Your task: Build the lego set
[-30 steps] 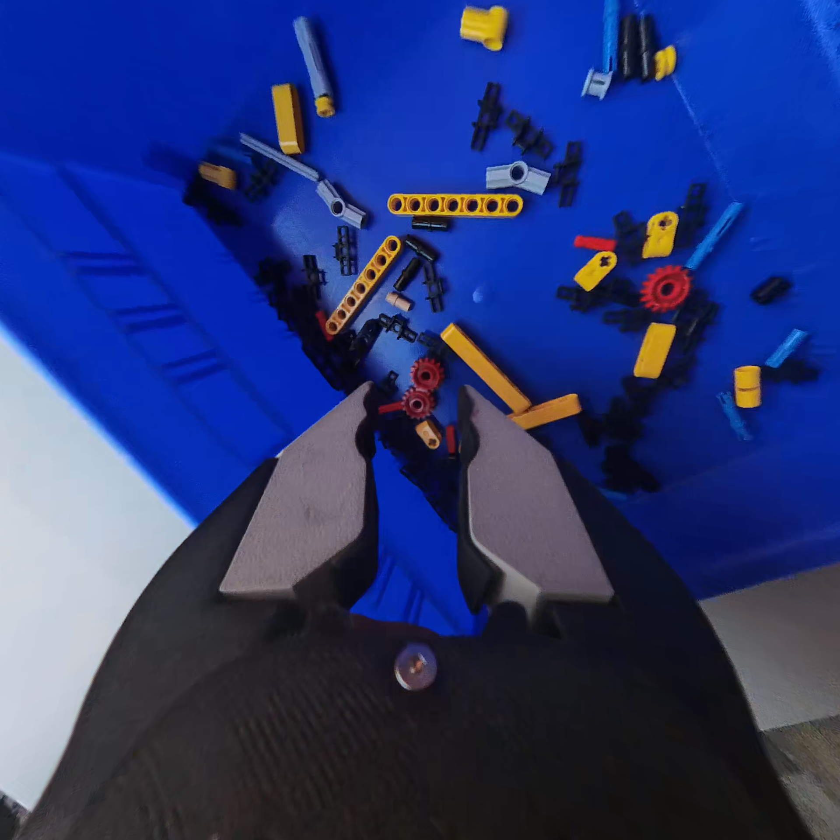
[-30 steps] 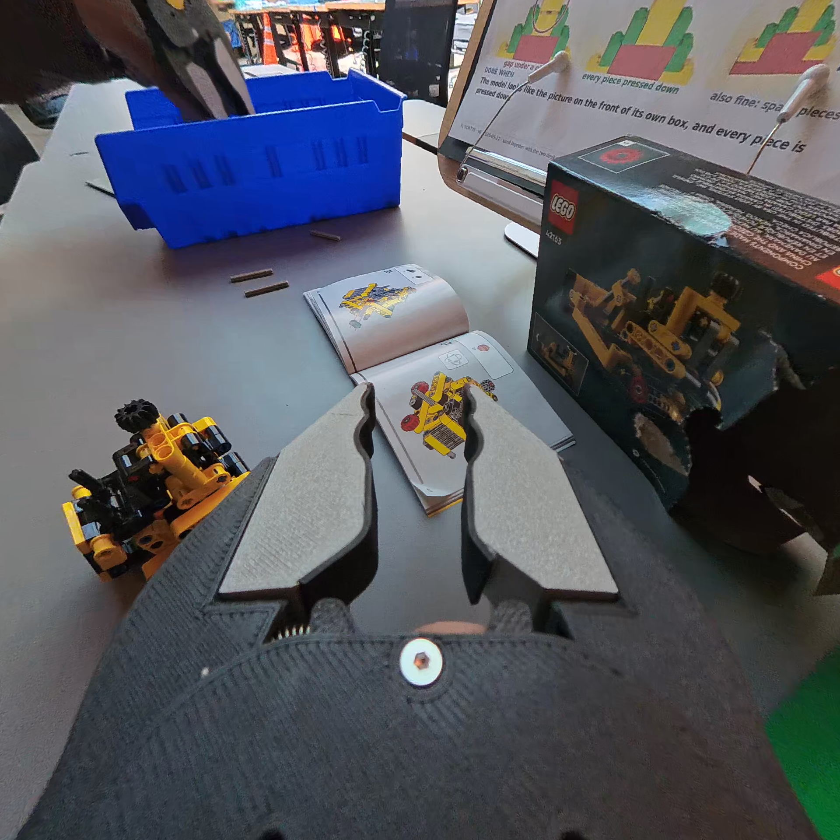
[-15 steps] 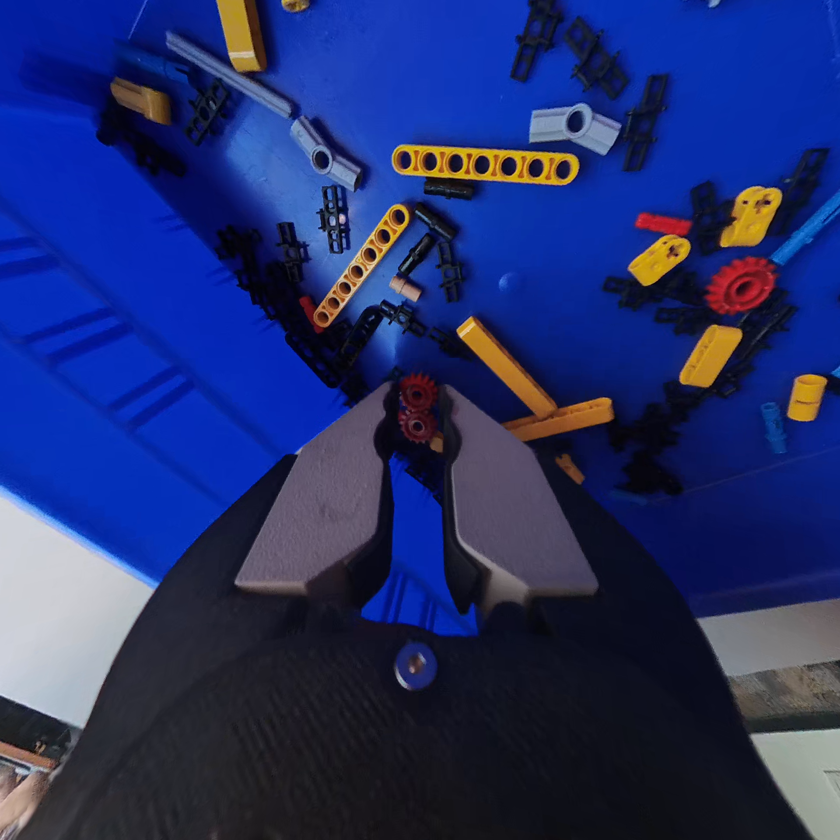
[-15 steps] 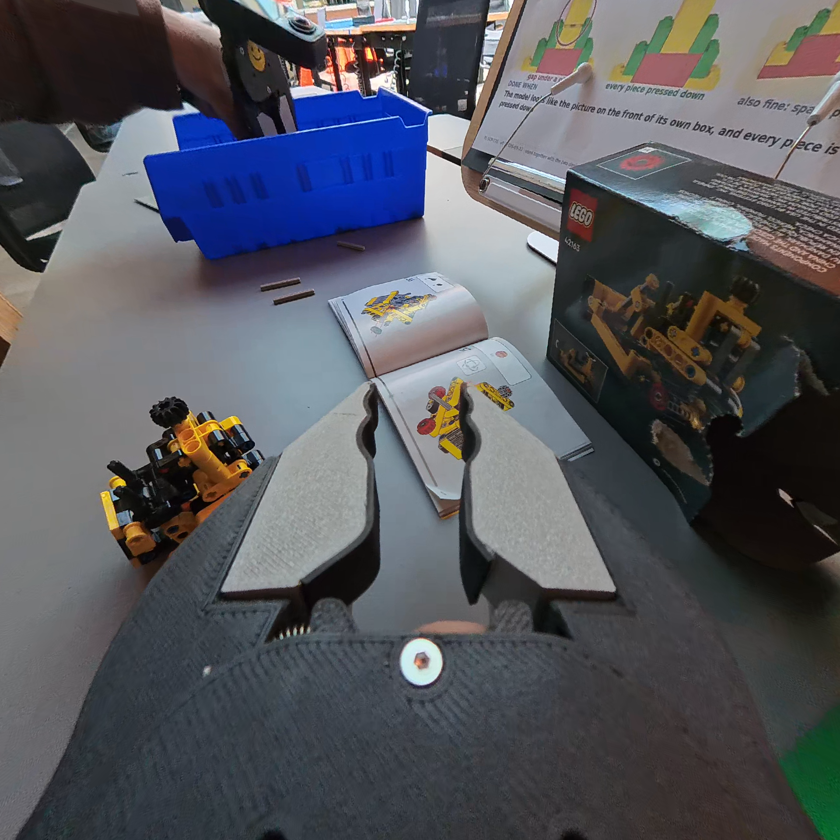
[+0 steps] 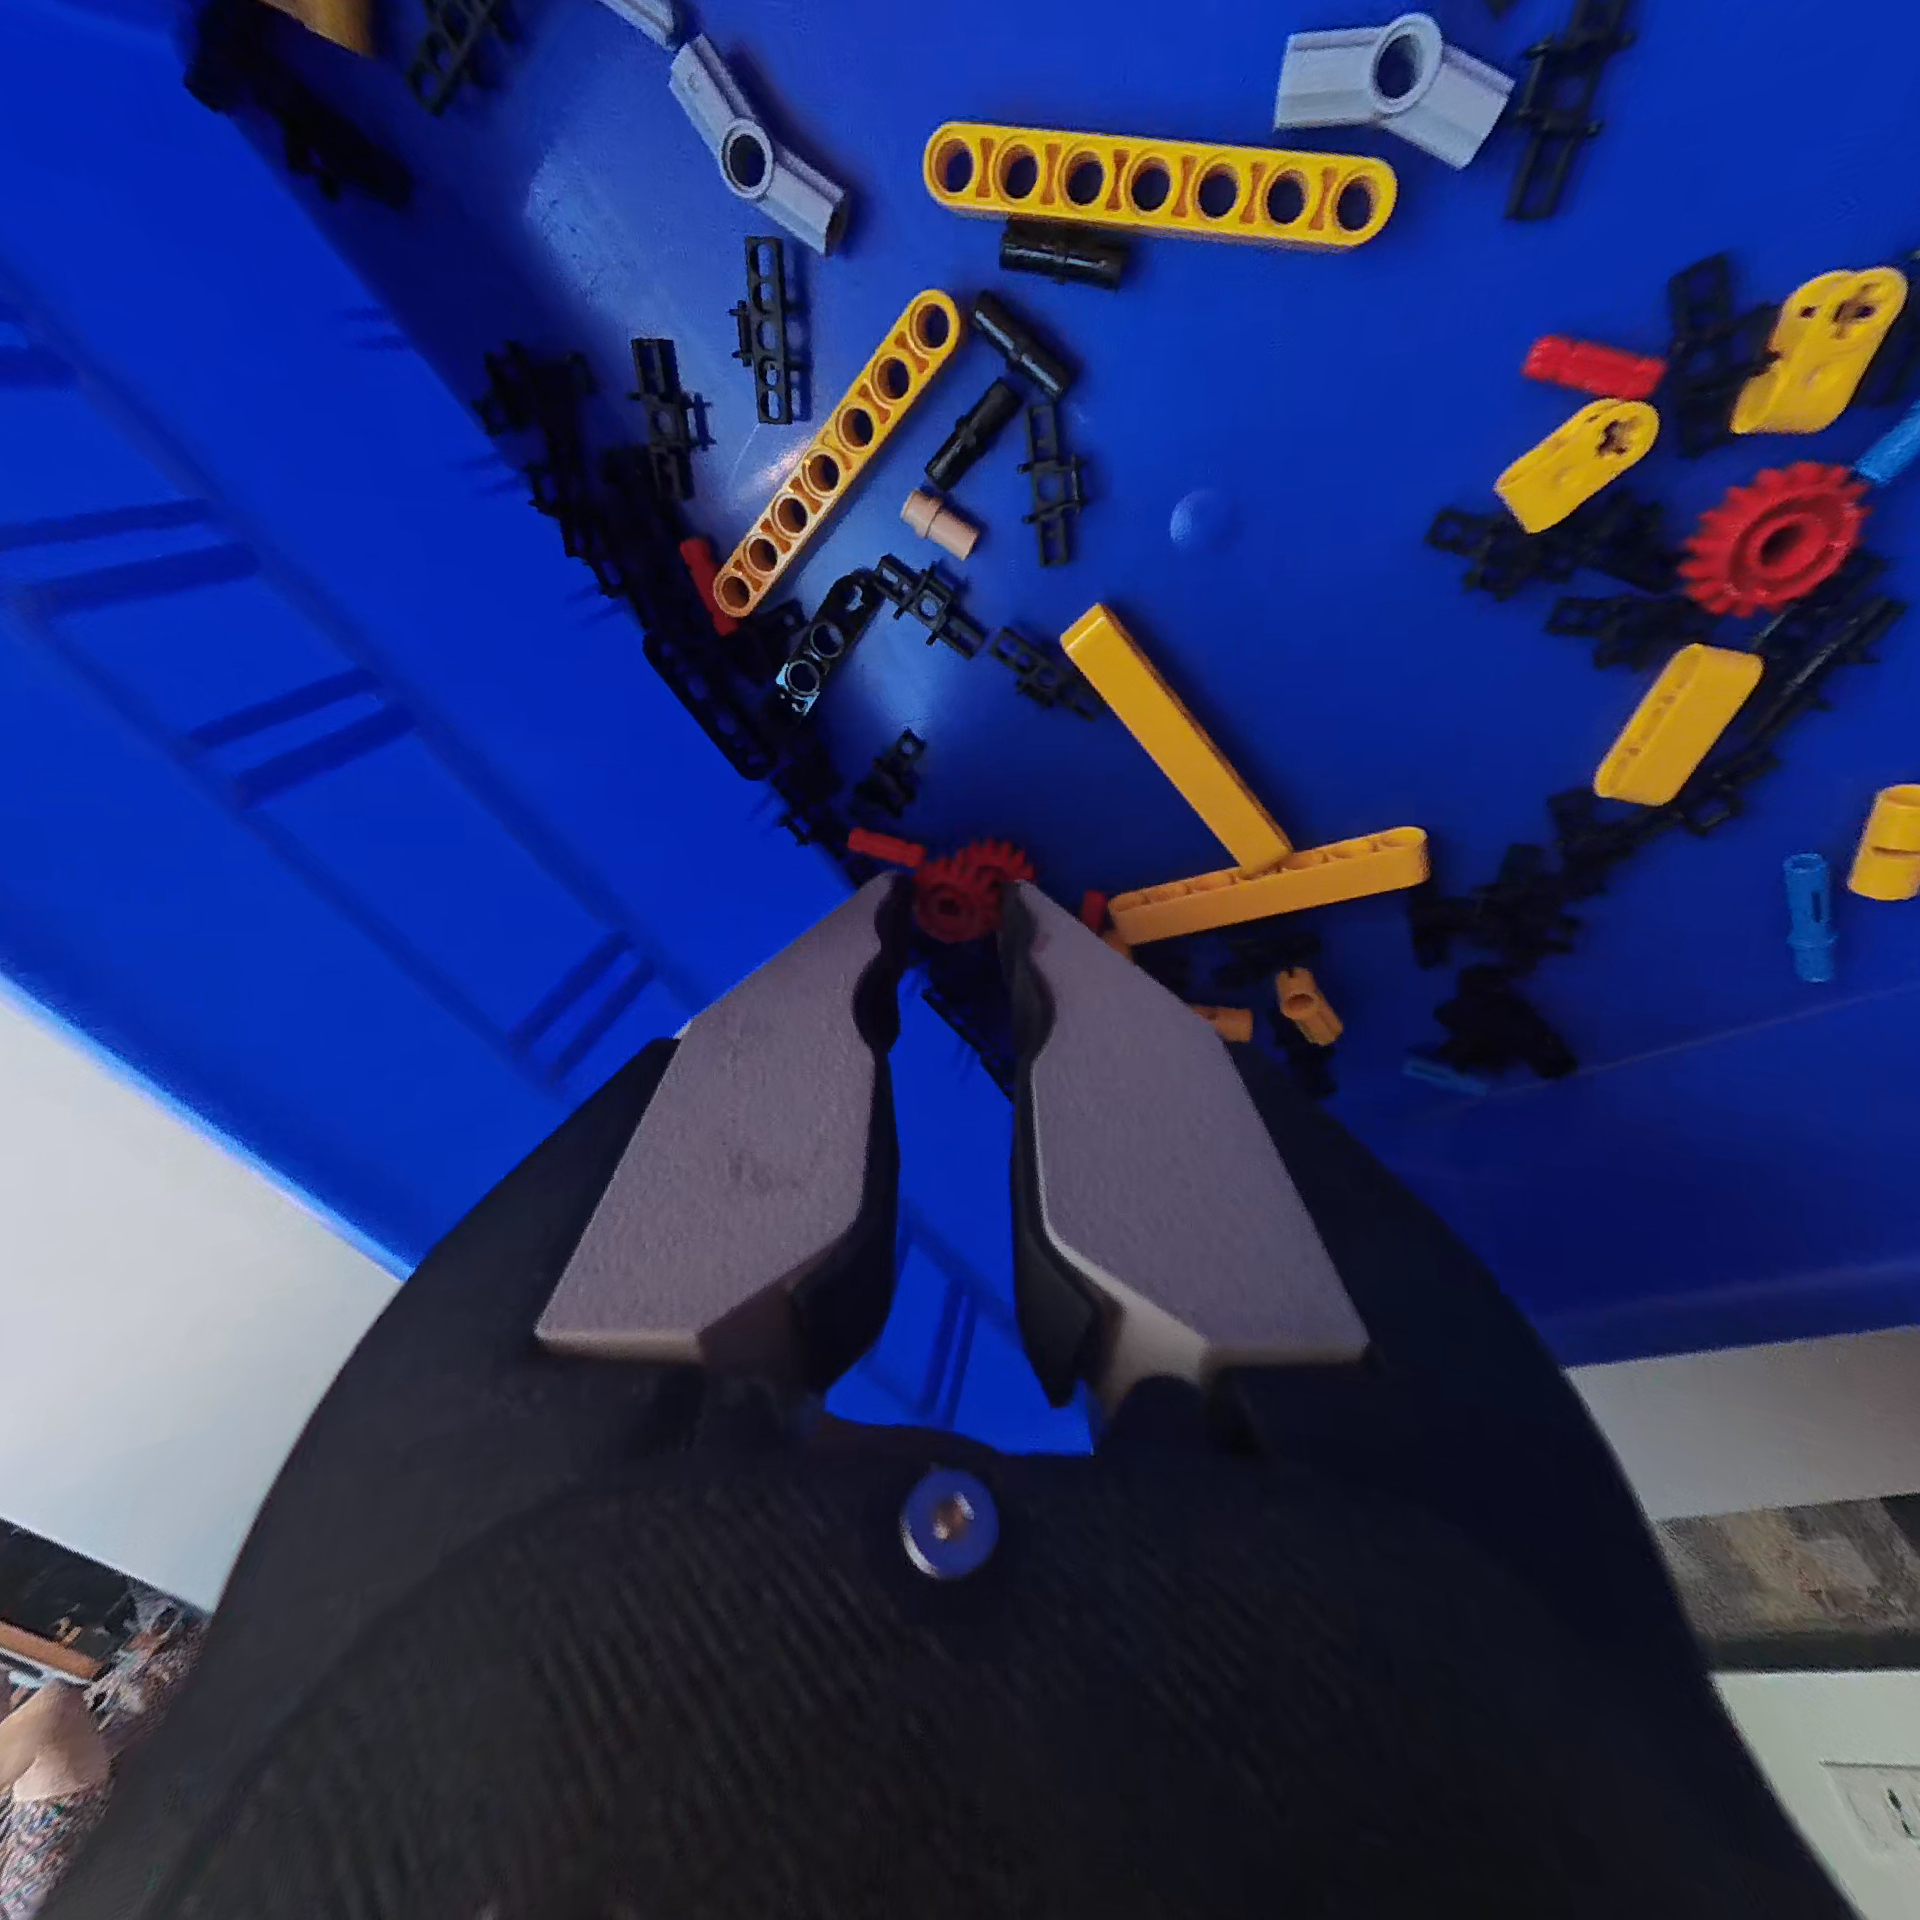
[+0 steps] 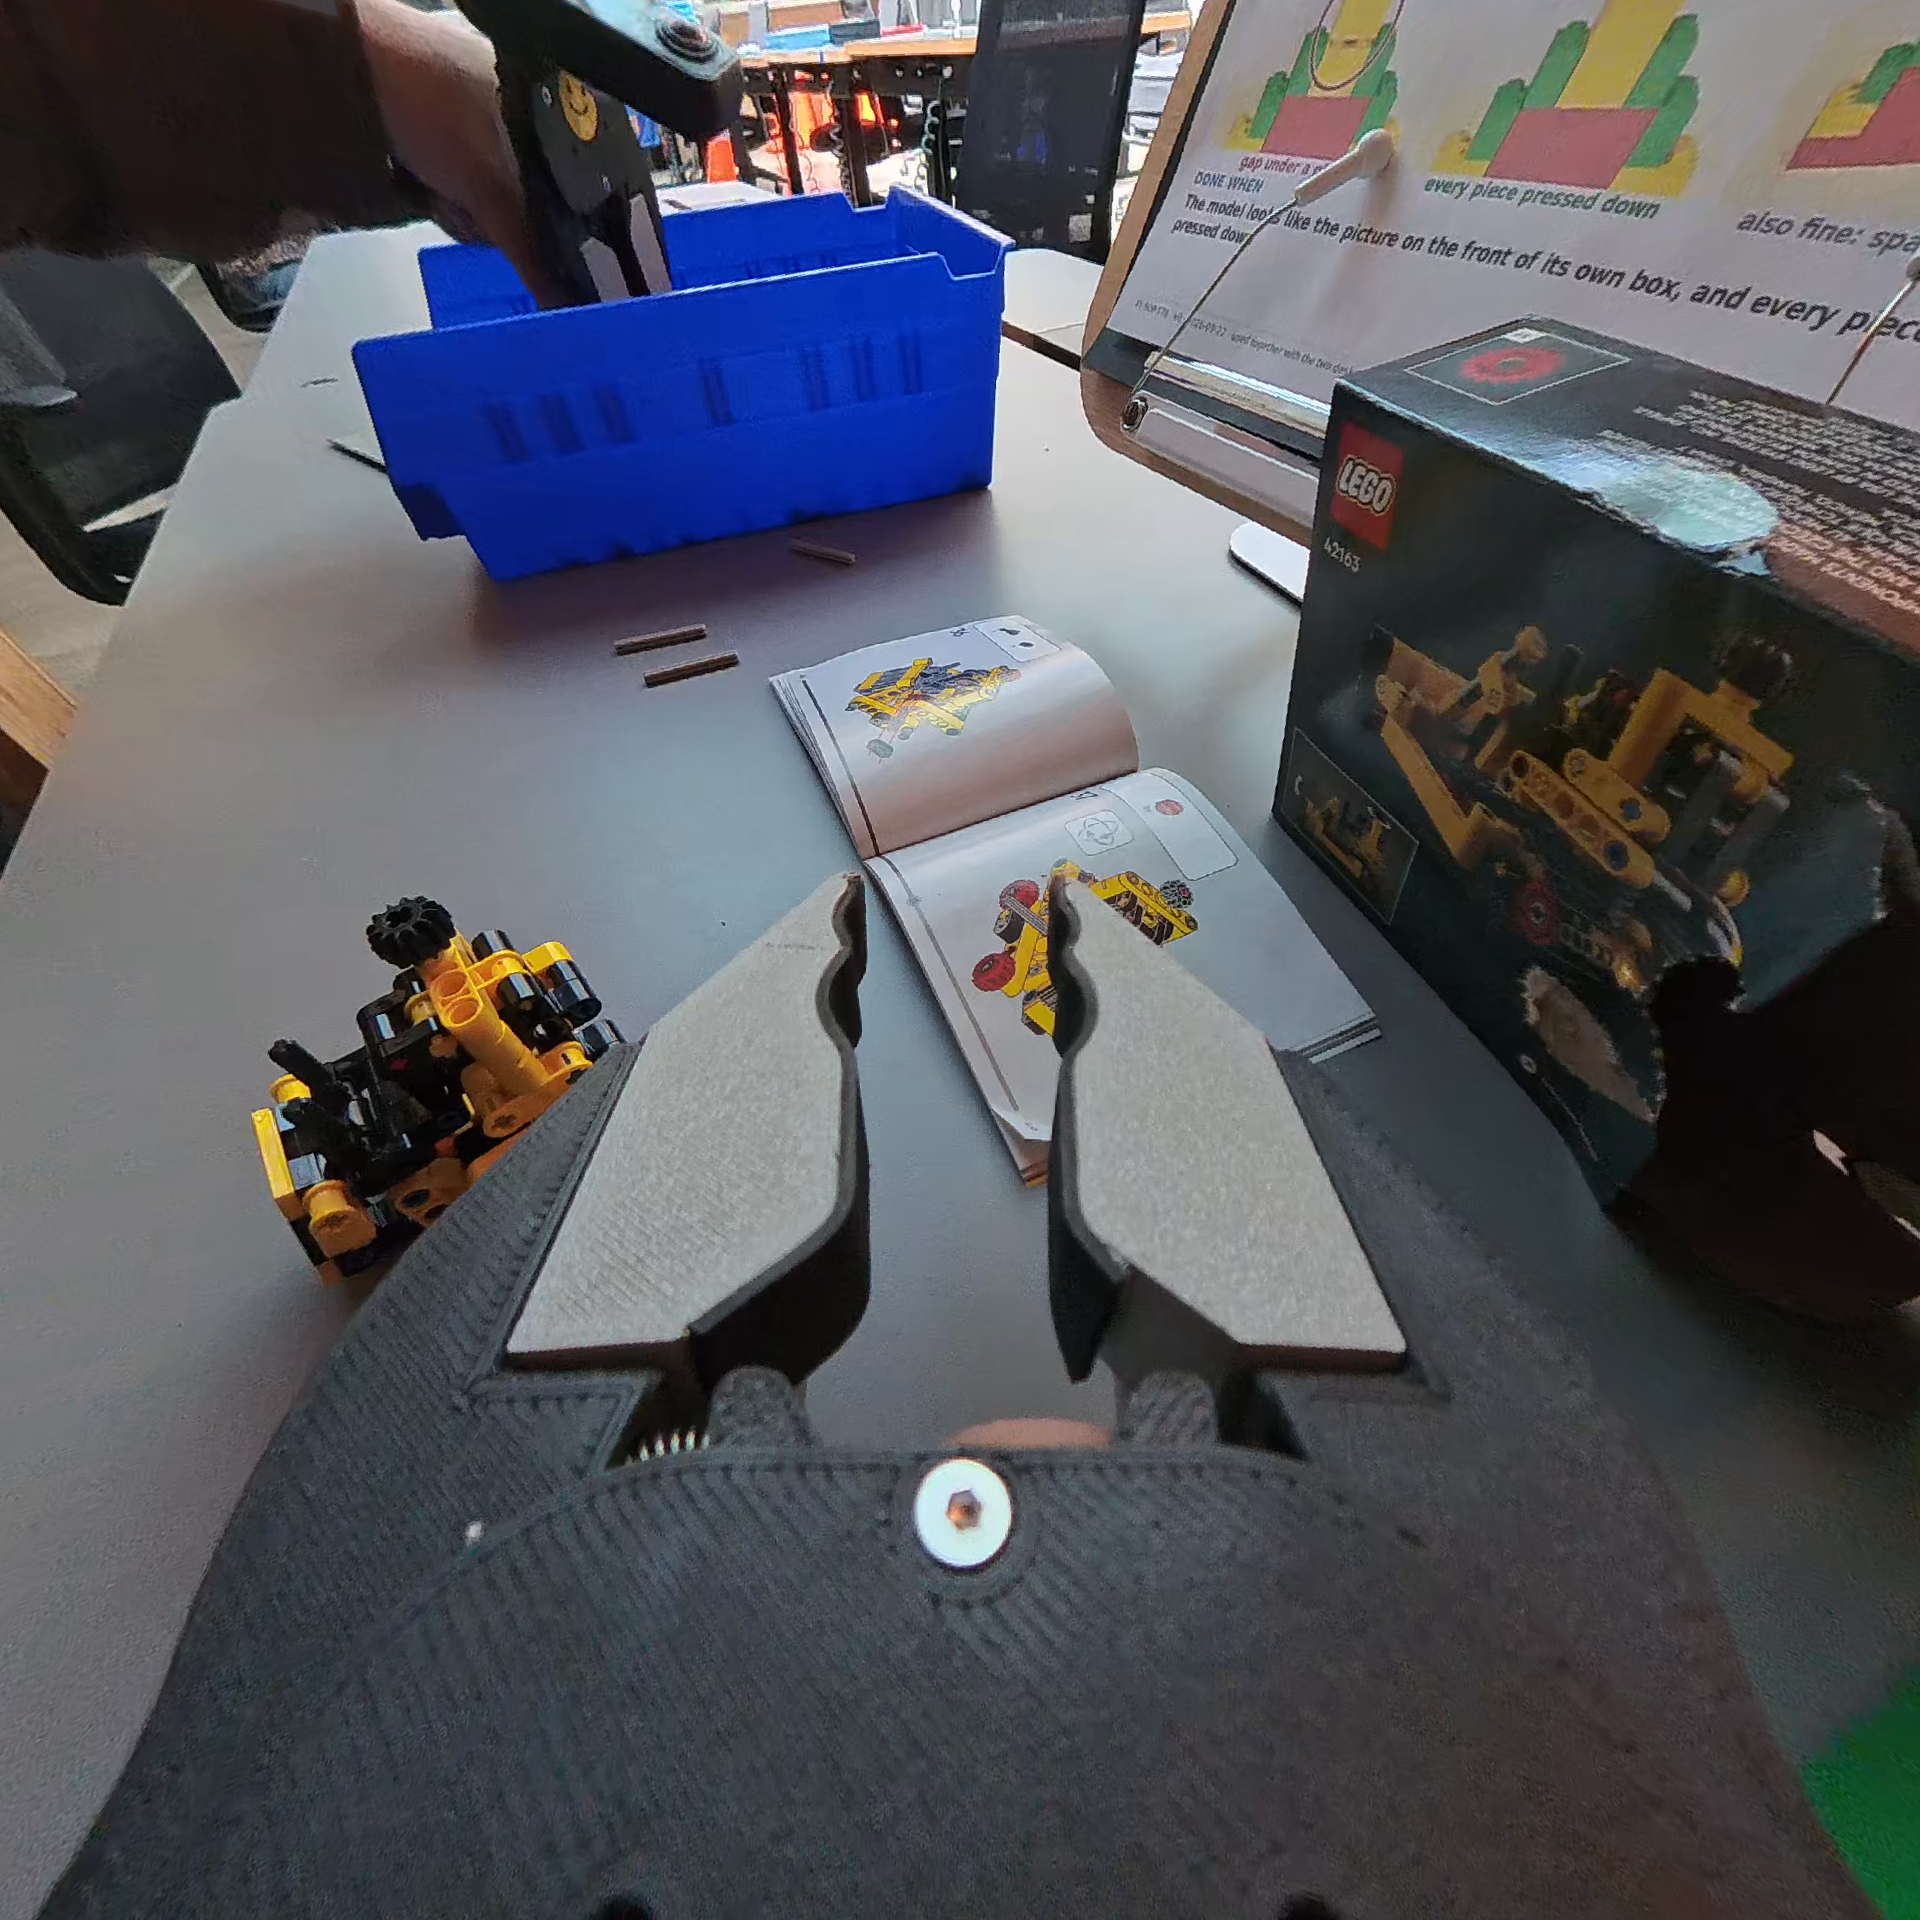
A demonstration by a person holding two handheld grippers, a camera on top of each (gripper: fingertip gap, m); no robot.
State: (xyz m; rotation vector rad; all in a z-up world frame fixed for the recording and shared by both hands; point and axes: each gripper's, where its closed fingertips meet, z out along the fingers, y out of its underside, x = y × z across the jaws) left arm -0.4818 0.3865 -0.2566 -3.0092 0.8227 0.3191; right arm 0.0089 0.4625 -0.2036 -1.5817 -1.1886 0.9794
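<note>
the right gripper (image 6: 956, 914) is hovering low over the dark grey table (image 6: 312, 748), its jaws standing apart with nothing between them. just left of it the half-built yellow and black model (image 6: 436, 1081) is sitting on the table, a black gear sticking up at its top. just beyond the fingertips the instruction booklet (image 6: 1039, 831) is lying open, and to the right the dark set box (image 6: 1600, 748) is standing with a torn near corner. farther out, two short dark rods (image 6: 675, 655) are lying on the bare surface, a third close under the blue bin (image 6: 675, 436). behind the box a printed sheet is leaning on a wooden stand (image 6: 1153, 312). the left gripper (image 6: 613, 239), held in a person's hand, is reaching down into the bin. at the far end of the room, chairs and other tables are showing dimly. inside the bin, the left gripper (image 5: 951, 899) is pinching a small red gear (image 5: 961, 888) between its tips, jaws closed on it near the bin floor (image 5: 1247, 468). loose pieces are lying scattered beyond: two yellow beams (image 5: 1226, 779) touching just right, an orange holed beam (image 5: 842, 457) farther off, a long yellow holed beam (image 5: 1158, 197) beyond that, a larger red gear (image 5: 1771, 551) far right, black links all about. pale wall is showing past the bin's rim.
</note>
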